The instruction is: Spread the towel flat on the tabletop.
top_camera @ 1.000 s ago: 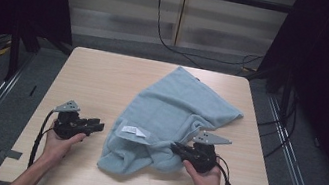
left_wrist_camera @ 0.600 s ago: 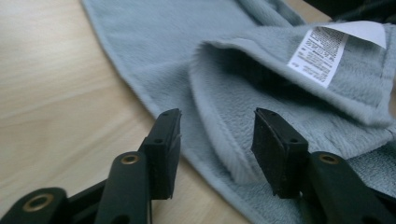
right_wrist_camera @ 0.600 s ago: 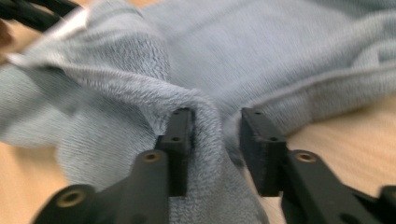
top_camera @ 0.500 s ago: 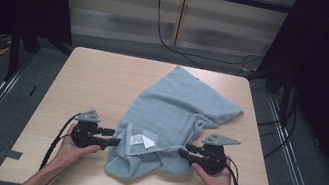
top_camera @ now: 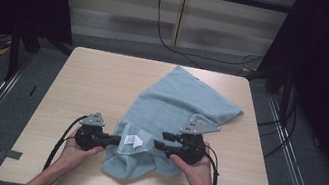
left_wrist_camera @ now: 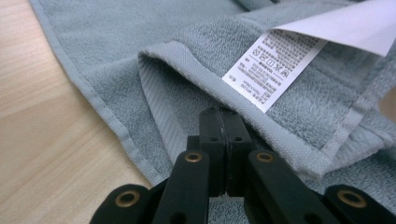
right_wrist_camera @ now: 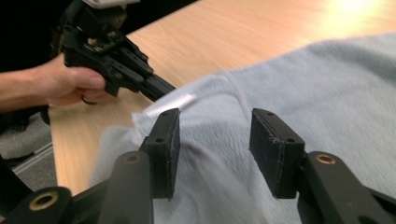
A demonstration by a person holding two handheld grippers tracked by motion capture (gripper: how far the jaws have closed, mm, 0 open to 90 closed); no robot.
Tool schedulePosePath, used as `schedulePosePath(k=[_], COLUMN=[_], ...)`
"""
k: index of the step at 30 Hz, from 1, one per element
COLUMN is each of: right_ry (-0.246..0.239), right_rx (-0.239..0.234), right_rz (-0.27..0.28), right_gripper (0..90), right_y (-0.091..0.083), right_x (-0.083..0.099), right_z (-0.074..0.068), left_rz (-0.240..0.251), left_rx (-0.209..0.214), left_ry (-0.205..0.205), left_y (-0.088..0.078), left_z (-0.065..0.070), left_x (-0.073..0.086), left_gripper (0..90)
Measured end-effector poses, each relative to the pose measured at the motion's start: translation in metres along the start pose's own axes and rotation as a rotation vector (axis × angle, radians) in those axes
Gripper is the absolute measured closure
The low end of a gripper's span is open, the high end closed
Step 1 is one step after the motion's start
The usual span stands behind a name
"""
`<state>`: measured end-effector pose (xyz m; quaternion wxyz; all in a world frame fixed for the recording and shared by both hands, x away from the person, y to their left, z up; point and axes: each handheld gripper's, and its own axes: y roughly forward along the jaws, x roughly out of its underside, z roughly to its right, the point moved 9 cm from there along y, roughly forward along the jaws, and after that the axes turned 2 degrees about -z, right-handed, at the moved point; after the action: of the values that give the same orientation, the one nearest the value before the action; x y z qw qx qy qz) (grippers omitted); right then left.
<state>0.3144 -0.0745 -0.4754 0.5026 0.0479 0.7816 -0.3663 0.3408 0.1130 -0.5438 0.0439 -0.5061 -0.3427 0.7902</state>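
Towel (top_camera: 177, 107) rumpled on table (top_camera: 93, 80) – left gripper (left_wrist_camera: 219, 116) pinching its hem

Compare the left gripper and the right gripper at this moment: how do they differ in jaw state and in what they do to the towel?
The left gripper has its jaws shut beside the towel hem; whether they pinch cloth is unclear. The right gripper has its jaws apart over the towel, having just been opening, gripping nothing. Both are black and hand-held.
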Motion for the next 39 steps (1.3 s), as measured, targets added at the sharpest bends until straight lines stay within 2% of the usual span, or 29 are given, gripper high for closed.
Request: schedulePosePath(k=[2, 5, 8, 11, 12, 16, 18, 21, 23, 25, 27, 30, 31, 34, 36, 38, 39], right_ry=[-0.002, -0.024, -0.059, -0.099, -0.105, -0.115, -0.128, -0.158, -0.154, -0.154, -0.145, -0.14, -0.147, -0.171, -0.147, -0.143, -0.134], right_rx=[-0.023, -0.06, -0.117, -0.131, -0.149, -0.158, -0.165, -0.167, -0.163, -0.126, -0.125, -0.102, -0.099, -0.052, -0.032, -0.018, -0.018], right_rz=[0.011, -0.003, -0.037, -0.084, -0.092, -0.103, -0.12, -0.141, -0.151, -0.207, -0.233, -0.251, -0.255, -0.263, -0.26, -0.247, -0.242], right_gripper=[53.0, 51.4, 48.7, 47.9, 47.9, 59.1, 62.5, 64.9, 60.6, 53.8, 48.4, 46.4, 47.4, 60.4, 71.8, 82.6, 84.2], right_y=[0.001, 0.008, 0.024, 0.039, 0.044, 0.054, 0.06, 0.069, 0.076, 0.085, 0.091, 0.094, 0.094, 0.097, 0.097, 0.096, 0.094], right_x=[-0.005, -0.007, -0.004, 0.001, 0.002, 0.0, 0.0, 0.003, 0.005, 0.013, 0.021, 0.03, 0.032, 0.036, 0.035, 0.035, 0.034], right_z=[-0.005, -0.016, -0.032, -0.043, -0.047, -0.054, -0.058, -0.061, -0.059, -0.052, -0.045, -0.037, -0.036, -0.032, -0.029, -0.027, -0.026], left_rz=[0.004, 0.003, 0.007, 0.022, 0.023, 0.039, 0.043, 0.053, 0.053, 0.053, 0.055, 0.054, 0.052, 0.042, 0.049, 0.051, 0.05], left_rx=[-0.004, -0.018, -0.027, -0.044, -0.048, -0.09, -0.099, -0.111, -0.113, -0.113, -0.113, -0.113, -0.113, -0.114, -0.114, -0.113, -0.112], left_ry=[-0.003, -0.01, -0.02, -0.036, -0.039, -0.066, -0.083, -0.104, -0.107, -0.112, -0.113, -0.112, -0.112, -0.105, -0.108, -0.109, -0.109], left_y=[-0.001, -0.002, -0.004, -0.009, -0.011, -0.018, -0.021, -0.025, -0.028, -0.029, -0.03, -0.029, -0.029, -0.028, -0.028, -0.029, -0.029], left_z=[-0.001, -0.005, -0.008, -0.014, -0.015, -0.027, -0.032, -0.038, -0.041, -0.042, -0.041, -0.041, -0.041, -0.04, -0.04, -0.04, -0.04], left_x=[-0.001, 0.0, -0.001, -0.001, -0.001, 0.0, 0.002, 0.004, 0.005, 0.006, 0.006, 0.007, 0.007, 0.007, 0.007, 0.007, 0.007], left_gripper=[89.1, 88.7, 86.5, 84.1, 83.6, 81.6, 81.6, 80.5, 79.9, 79.0, 78.2, 77.0, 76.7, 75.6, 75.4, 75.1, 74.9])
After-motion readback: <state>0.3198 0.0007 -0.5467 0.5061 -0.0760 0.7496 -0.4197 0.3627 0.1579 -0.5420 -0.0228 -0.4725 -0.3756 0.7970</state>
